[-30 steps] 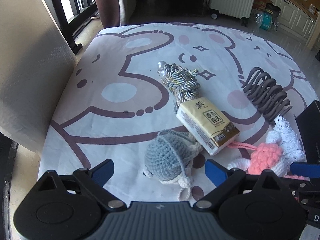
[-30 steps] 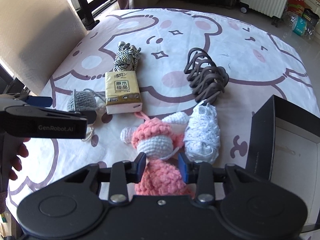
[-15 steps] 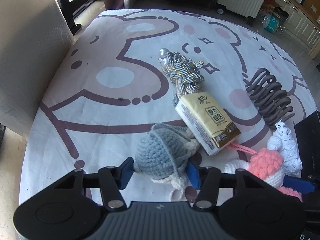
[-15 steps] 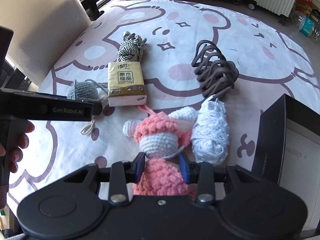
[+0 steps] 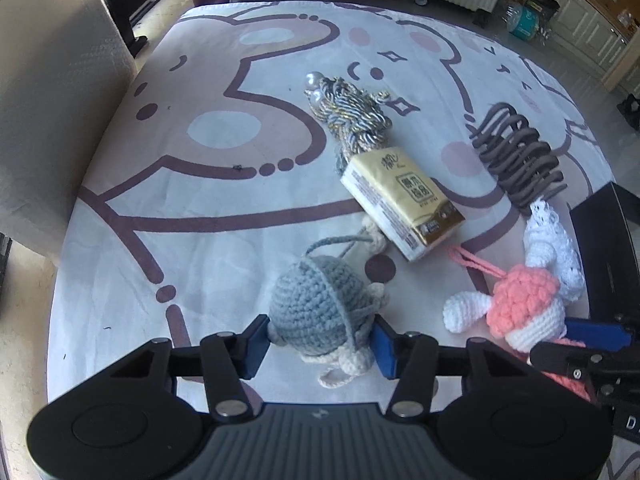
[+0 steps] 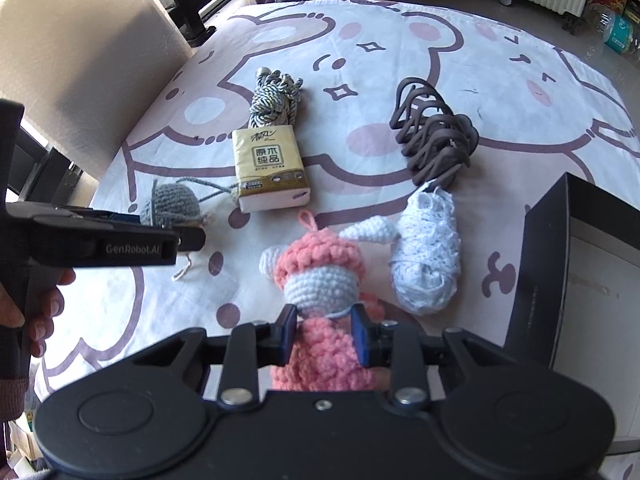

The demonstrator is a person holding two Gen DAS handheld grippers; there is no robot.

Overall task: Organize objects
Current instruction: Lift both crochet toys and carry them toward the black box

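L claw (image 5: 319,340) round grey toy (image 5: 316,306), tissues (image 5: 404,202) beside

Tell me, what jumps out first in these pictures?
Two hand-held grippers each clamp a crocheted toy at the near edge of the cartoon-bear tablecloth: the left gripper on a grey crocheted toy, the right gripper, jaws closing, on a pink crocheted doll. Behind them lies a gold tissue pack.

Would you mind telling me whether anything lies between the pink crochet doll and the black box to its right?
Yes. The white lace bundle lies right beside the pink crochet doll, between it and the black box. The right gripper is closing around the doll's body; lifting it over the bundle would probably clear it.
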